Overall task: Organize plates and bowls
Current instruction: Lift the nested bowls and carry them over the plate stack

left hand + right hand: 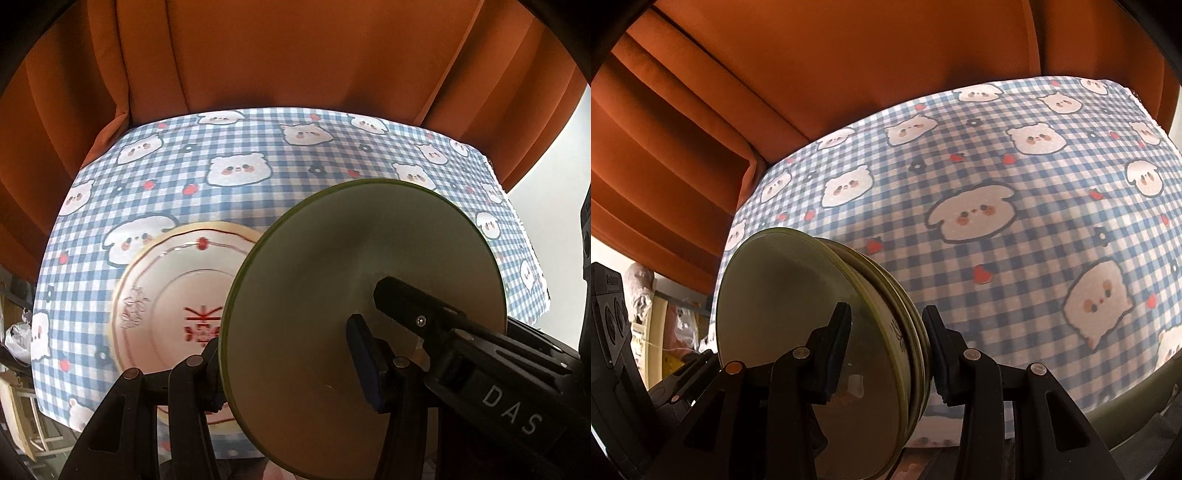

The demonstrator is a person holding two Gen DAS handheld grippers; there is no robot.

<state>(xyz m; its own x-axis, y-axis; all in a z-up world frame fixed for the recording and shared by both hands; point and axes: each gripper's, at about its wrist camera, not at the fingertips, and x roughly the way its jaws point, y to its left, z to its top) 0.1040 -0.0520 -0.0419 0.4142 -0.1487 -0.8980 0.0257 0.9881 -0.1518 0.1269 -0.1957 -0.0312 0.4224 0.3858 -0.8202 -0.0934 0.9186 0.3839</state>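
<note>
A stack of green-rimmed plates [332, 280] stands on edge, lifted above the table. My left gripper [284, 343] is shut on it, one finger on each side of the stack. My right gripper [886, 332] is shut on the same stack of green plates [798, 314], its pads [834, 347] pressed against both faces. In the left wrist view the right gripper's black finger [406, 299] lies on the plate's near face. A white plate with red markings [173, 288] lies on the cloth behind the stack, partly hidden by it.
The table wears a blue checked cloth with cartoon animals [1015, 177]. Orange curtains [277, 55] hang right behind its far edge. Past the table's left edge [40, 295] I see cluttered furniture lower down. The left gripper's body [609, 325] shows at the left.
</note>
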